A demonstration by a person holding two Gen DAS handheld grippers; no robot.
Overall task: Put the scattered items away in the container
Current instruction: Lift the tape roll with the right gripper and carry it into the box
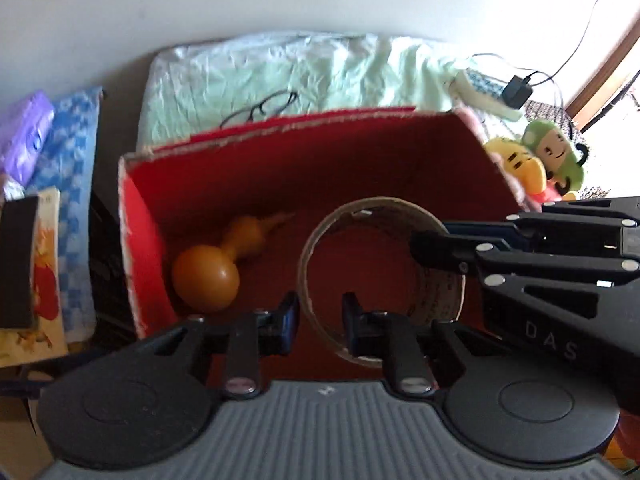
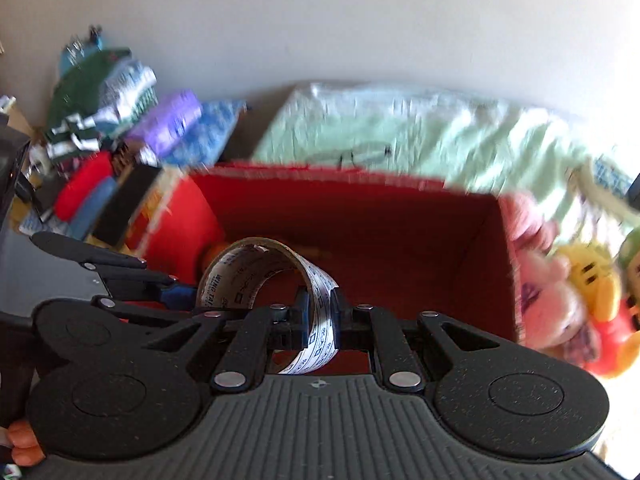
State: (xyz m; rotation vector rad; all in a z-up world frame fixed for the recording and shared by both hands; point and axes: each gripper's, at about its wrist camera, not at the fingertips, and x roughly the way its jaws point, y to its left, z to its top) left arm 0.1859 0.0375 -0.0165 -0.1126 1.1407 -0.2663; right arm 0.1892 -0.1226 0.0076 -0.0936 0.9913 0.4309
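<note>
my right gripper (image 2: 320,312) is nearest, clenched on the tape roll's (image 2: 256,276) wall above the red box (image 2: 400,232). my left gripper (image 1: 320,316) straddles the rim, apparently not pinching. i'd lower it beside the gourd (image 1: 212,276), then let go.

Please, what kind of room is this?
Probably a bedroom: a wrinkled pale green bedsheet with black-framed eyeglasses on it lies behind the red cardboard box, and plush toys sit beside it.

Gourd (image 1: 208,276) in box (image 1: 144,248).
</note>
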